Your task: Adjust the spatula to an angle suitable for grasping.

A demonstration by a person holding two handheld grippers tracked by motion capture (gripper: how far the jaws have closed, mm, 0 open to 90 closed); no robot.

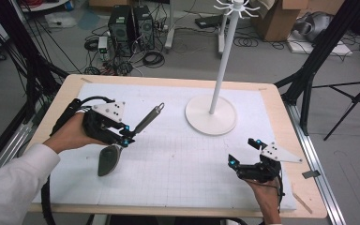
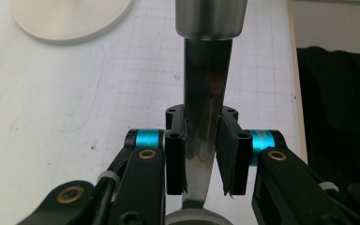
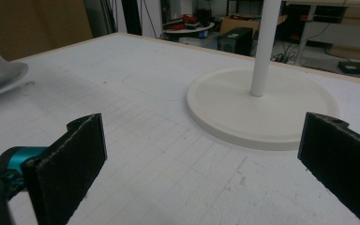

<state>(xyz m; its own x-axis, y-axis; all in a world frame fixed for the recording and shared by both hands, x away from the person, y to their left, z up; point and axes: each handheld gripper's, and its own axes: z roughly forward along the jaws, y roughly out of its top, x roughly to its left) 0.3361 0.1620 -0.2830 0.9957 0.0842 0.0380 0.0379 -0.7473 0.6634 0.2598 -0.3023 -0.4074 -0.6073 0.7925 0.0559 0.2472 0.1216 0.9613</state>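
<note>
A long kitchen utensil (image 1: 140, 123) with a steel handle and a dark grey spoon-shaped head (image 1: 108, 159) lies slanted over the white mat at the left. My left gripper (image 1: 127, 137) is shut on its narrow neck, and the handle end points toward the white stand (image 1: 222, 65). In the left gripper view the pads (image 2: 174, 161) clamp the dark neck (image 2: 205, 117), and the steel handle (image 2: 209, 18) rises beyond my left gripper (image 2: 205, 161). My right gripper (image 1: 243, 151) rests open near the front right of the mat with nothing between its jaws. The right gripper view shows my right gripper (image 3: 206, 159) facing the stand's round base (image 3: 262, 103).
The white stand has a round base (image 1: 211, 115) at the back centre-right and hooks at its top (image 1: 236, 7). A white gridded mat (image 1: 178, 159) covers the wooden table (image 1: 65, 89). Computers, cables and tripods stand on the floor beyond.
</note>
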